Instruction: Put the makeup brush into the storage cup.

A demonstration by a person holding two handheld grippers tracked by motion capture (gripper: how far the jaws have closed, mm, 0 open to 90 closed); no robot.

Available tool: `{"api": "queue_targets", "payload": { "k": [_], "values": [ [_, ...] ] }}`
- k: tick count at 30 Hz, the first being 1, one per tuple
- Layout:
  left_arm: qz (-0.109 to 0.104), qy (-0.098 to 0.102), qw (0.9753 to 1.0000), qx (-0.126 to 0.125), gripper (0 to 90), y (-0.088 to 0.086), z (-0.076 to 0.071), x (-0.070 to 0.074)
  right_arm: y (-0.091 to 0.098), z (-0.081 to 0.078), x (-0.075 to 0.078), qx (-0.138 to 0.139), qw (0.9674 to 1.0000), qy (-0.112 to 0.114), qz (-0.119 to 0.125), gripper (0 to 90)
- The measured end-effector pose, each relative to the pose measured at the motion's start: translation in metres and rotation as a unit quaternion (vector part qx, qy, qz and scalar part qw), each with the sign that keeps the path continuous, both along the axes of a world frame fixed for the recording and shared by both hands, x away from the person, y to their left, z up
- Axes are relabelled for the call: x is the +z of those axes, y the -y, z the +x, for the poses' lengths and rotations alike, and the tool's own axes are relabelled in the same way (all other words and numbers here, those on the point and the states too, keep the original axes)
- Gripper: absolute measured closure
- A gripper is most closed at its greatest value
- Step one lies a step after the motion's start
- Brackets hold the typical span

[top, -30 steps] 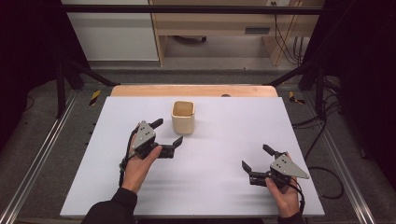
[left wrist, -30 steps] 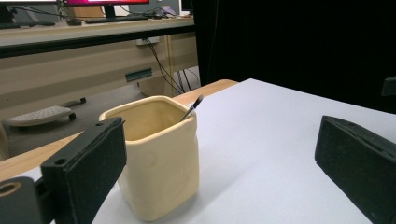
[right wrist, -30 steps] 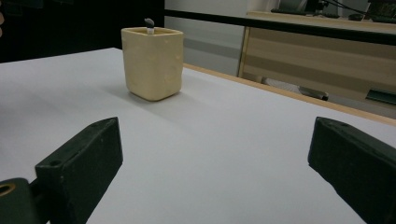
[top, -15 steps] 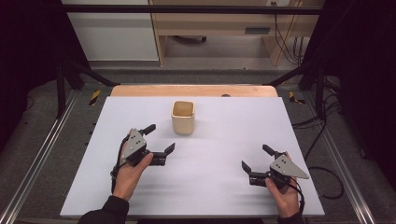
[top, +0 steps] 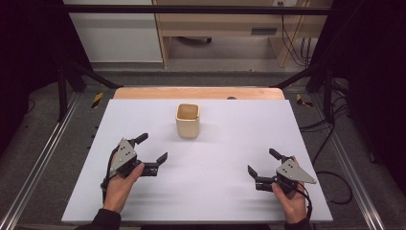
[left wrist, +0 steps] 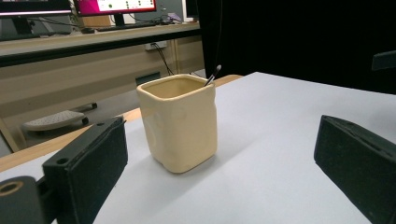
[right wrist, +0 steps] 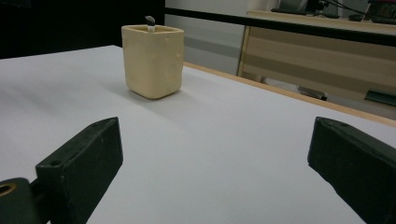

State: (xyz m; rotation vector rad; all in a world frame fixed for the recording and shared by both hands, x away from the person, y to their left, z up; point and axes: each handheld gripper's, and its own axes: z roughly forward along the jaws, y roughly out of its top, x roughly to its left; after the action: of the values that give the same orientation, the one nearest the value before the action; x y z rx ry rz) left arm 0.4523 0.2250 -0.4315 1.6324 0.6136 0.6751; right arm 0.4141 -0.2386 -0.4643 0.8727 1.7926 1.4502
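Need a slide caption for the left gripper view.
Left gripper's open jaws frame a cream square cup standing upright on the white table.

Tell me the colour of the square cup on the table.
Pale cream-yellow cup, clearest in the left gripper view.

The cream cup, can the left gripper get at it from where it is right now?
Probably yes: the left gripper is open and faces the cream cup, with bare white table between them.
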Motion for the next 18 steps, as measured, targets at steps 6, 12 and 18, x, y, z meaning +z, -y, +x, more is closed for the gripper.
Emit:
{"api": "queue_targets", "payload": {
  "k": [6, 12, 18],
  "values": [
    [0.004, 0.005, 1.0000, 0.005, 2.3, -0.011, -0.005, 0.000, 0.000, 0.000, 0.000, 0.000, 1.0000, 0.000, 0.001, 3.4],
    [-0.004, 0.008, 0.9999, 0.013, 2.2, -0.023, -0.010, 0.001, 0.000, -0.001, 0.000, 0.000, 1.0000, -0.002, 0.000, 3.4],
    [-0.009, 0.015, 0.9996, 0.024, 2.0, -0.036, -0.017, 0.001, 0.000, -0.001, 0.000, -0.002, 1.0000, 0.000, -0.001, 3.4]
  ]
}}
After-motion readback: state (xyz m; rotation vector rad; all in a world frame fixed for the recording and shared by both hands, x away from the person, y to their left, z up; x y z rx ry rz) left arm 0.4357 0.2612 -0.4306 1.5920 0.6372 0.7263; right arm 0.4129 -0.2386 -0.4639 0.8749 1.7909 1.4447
